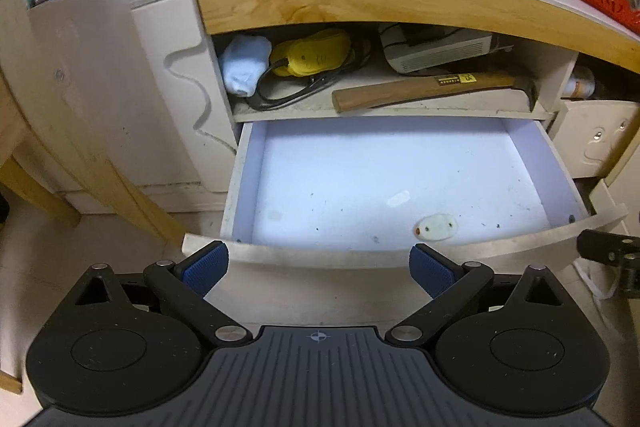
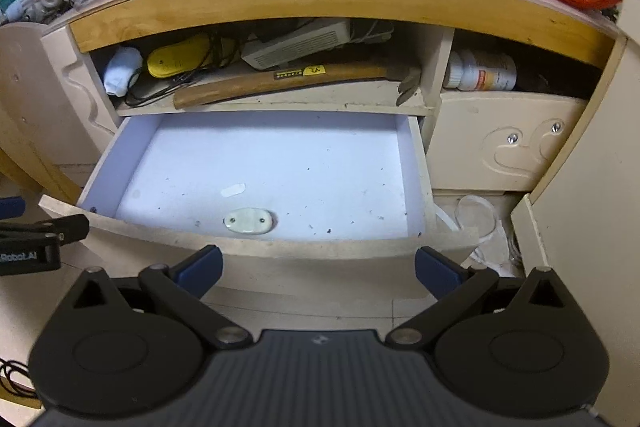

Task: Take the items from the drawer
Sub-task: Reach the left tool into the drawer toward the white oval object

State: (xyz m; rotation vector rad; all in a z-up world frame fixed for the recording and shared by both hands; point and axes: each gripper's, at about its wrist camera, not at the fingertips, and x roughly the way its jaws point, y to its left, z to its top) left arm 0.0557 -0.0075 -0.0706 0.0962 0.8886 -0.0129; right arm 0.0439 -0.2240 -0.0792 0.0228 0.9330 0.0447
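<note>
The drawer is pulled out below an open shelf. Its white floor is bare apart from a small scrap of tape and the oval handle plate on the inside of the front panel. My left gripper is open and empty, just in front of the drawer's front panel. My right gripper is open and empty, also in front of the panel. Each gripper shows at the edge of the other's view.
The shelf above the drawer holds a hammer, a yellow device with a black cord, a white cloth, and a white box. A pill bottle lies in the right compartment. The cabinet top is cluttered.
</note>
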